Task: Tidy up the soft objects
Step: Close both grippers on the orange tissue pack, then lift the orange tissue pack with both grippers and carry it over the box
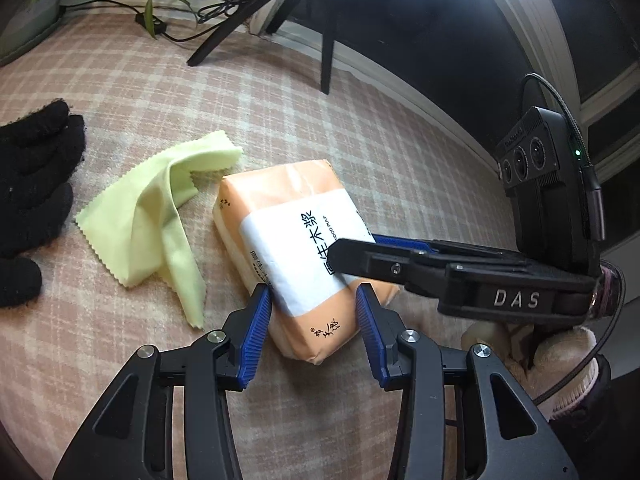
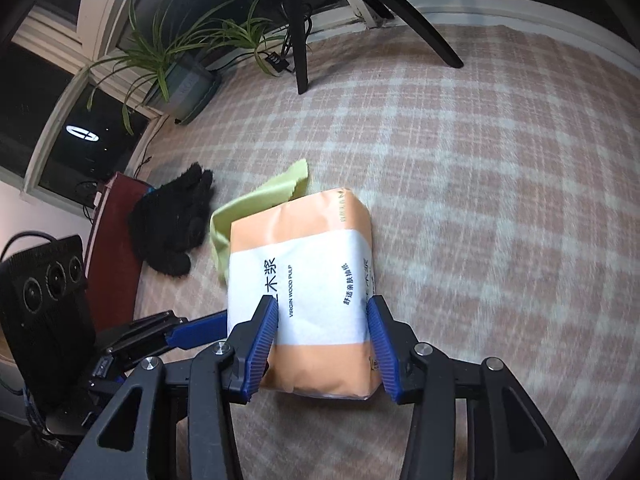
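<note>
A: Left wrist view: what has the left hand-held gripper [image 1: 313, 316]?

B: It's clamped on the tissue pack's [image 1: 288, 240] near end; the yellow cloth [image 1: 160, 216] lies at ten o'clock, the black glove [image 1: 32, 184] beyond.

A: And the right wrist view?

B: The right hand-held gripper [image 2: 322, 328] squeezes the pack's sides on the checked tabletop [image 2: 500, 200]. Two grips likely steady a soft pack.

Tissue pack between my two grippers on the rug

My left gripper [image 1: 314, 332] and right gripper [image 2: 322, 346] both straddle the tissue pack [image 1: 296, 240]; left of it lies the cloth [image 1: 156, 220], farther left the glove [image 1: 32, 196], the potted plant [image 2: 180, 68] behind.
</note>
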### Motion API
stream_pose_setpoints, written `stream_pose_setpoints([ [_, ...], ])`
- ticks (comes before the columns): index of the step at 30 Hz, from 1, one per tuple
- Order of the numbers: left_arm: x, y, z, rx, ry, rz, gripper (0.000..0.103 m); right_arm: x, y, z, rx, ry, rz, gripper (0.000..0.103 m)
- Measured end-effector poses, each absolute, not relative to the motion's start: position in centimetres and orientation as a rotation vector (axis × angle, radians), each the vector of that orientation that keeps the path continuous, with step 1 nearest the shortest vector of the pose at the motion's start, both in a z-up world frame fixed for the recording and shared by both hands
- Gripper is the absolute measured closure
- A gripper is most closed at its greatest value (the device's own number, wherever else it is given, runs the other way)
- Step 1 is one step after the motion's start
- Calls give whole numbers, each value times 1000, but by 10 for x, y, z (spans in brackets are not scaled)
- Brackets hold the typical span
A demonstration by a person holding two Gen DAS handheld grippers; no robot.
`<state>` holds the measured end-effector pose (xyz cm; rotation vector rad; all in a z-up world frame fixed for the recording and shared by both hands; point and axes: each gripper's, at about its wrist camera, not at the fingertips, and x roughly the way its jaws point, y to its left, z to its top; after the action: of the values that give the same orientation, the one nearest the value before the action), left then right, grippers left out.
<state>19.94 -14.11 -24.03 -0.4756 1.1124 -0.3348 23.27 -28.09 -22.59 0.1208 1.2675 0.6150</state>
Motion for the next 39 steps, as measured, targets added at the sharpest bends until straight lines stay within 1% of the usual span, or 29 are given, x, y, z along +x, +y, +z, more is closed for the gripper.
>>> stream_pose_setpoints([
  [9,165,-156,-226,-389,1091,-387,62,189,-289,-213,160,1235,581,60],
  [17,130,-134,-198,-383,1026,-385,62,153,-261,-182,143,1174,599,60],
  [25,92,-79,-162,-401,942,-339,62,124,-197,-146,98,1116,673,60],
  [31,56,-23,-140,-431,870,-287,62,102,-135,-124,52,1079,759,60],
  [39,9,59,-122,-459,800,-177,62,79,-39,-113,-12,1051,890,60],
])
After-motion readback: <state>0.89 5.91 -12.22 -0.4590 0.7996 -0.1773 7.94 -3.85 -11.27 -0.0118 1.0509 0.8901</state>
